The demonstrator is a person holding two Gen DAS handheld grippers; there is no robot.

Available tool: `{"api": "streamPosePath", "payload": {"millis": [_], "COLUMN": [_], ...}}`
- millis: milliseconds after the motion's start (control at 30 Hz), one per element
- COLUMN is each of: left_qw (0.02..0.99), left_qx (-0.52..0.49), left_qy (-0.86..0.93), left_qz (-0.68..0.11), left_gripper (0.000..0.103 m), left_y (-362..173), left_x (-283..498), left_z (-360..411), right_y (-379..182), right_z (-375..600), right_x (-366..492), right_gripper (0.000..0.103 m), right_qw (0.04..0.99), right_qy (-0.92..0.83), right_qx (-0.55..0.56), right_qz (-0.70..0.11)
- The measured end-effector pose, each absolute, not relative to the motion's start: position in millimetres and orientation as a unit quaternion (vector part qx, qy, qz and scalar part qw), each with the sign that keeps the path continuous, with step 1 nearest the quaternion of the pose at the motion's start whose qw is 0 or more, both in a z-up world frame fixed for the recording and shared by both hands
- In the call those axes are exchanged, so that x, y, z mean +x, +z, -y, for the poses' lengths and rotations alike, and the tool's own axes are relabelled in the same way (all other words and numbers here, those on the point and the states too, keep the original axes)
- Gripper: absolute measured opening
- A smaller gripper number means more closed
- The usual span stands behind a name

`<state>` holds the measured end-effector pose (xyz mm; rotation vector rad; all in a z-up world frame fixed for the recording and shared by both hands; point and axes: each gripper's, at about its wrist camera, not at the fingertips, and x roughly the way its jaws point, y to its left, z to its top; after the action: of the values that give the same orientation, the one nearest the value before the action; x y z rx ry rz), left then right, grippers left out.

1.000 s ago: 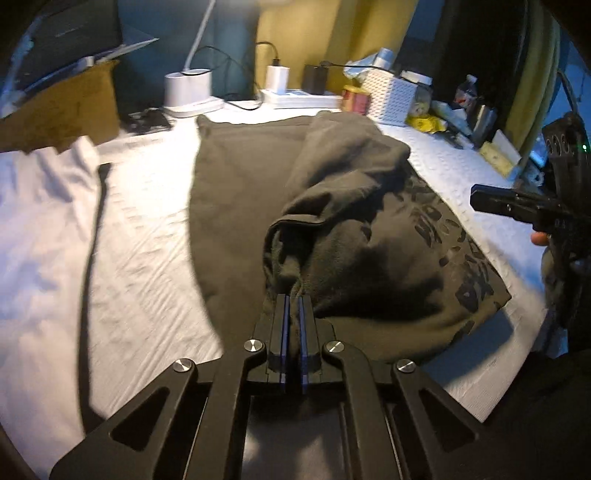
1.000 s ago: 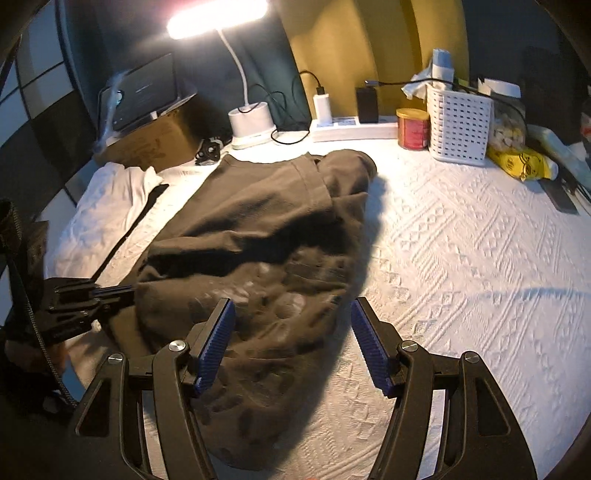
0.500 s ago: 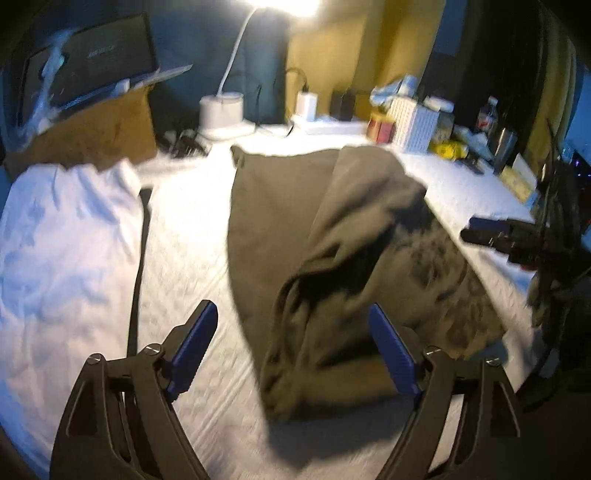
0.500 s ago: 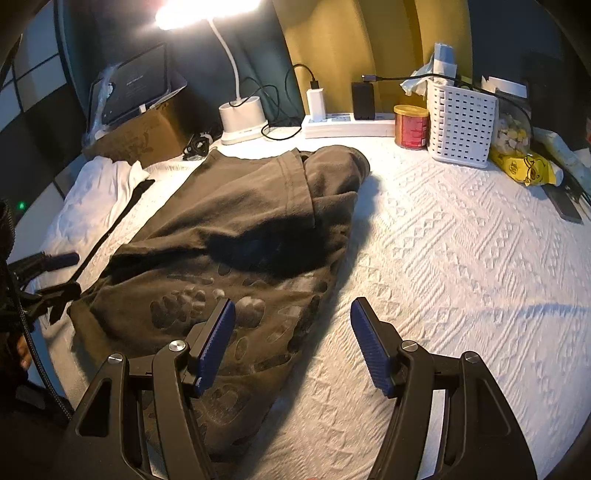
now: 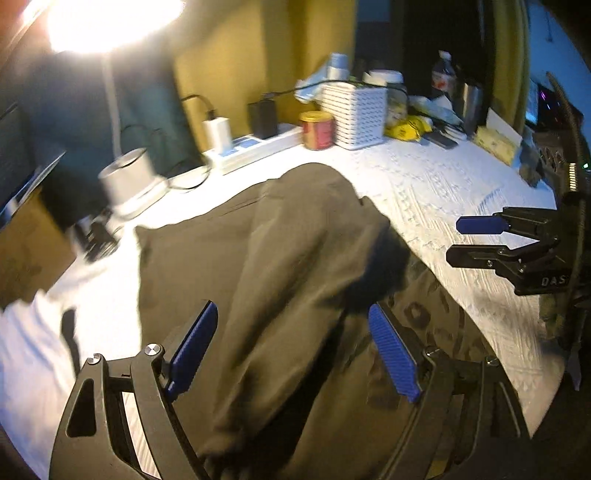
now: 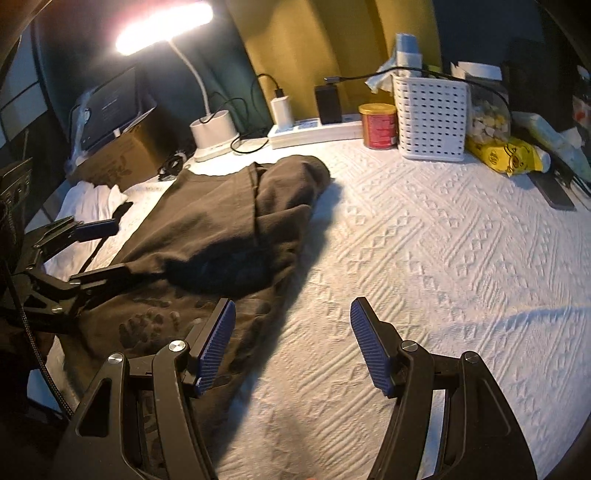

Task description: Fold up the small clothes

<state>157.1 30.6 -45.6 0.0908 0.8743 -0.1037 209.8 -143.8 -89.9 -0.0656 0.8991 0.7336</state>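
Dim room, glaring desk lamp (image 6: pixel 162 27) top left, motion-blurred left view, fisheye-dark corners.

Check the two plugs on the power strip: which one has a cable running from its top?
The white charger, left of the black adapter on the power strip. A black cable loops up from its top; the black adapter shows none.

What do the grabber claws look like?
Both grippers, left and right, are black metal frames with silver screws and two ridged blue pads. A braided black cable runs by the left one. White letters mark the right one.
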Motion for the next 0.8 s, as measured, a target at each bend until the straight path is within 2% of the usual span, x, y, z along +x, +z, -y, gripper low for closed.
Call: {"api": "streamPosePath", "payload": {"millis": [333,433,533,633,733,767,800], "left_qw": [0.878,0.878,0.886,0.891,0.896,0.898,0.900], "left_qx": [0.122,0.105,0.086,0.072,0.052,0.047,0.043], "left_qy": [-0.091,-0.095,-0.093,-0.087,-0.082,-0.078,-0.073], "left_qz": [-0.454,-0.457,-0.447,-0.441,-0.434,-0.431,-0.428], "left_gripper": [0.083,0.060,0.047,0.024,0.017,0.008,0.008], "left_y": [-69.7,-71.5,-66.1,-63.1,-62.9,-62.5,-61.7], "left_x": [203.8,208.8,210.2,212.8,212.9,212.5,211.8], "left_z": [-1.1,-10.4,-24.9,-40.0,-58.8,-64.9,-70.2], "right_y": [-97.0,-98.9,-100.4,-100.9,-99.0,-98.3,-97.8], "right_z": [156.9,155.3,150.5,145.0,138.0,135.3,132.6], "right_x": [225.6,228.3,231.7,235.4,239.5,240.7,242.2], "right_gripper": [0.068,0.068,0.068,0.068,0.068,0.068,0.068], "right_qw": [0.840,0.839,0.838,0.838,0.838,0.838,0.838], "right_qy": [0.334,0.331,0.328,0.326,0.324,0.324,0.325], "right_qx": [-0.016,-0.018,-0.024,-0.030,-0.037,-0.040,-0.042], "right_qz": [-0.428,-0.431,-0.435,-0.436,-0.437,-0.436,-0.436]}}
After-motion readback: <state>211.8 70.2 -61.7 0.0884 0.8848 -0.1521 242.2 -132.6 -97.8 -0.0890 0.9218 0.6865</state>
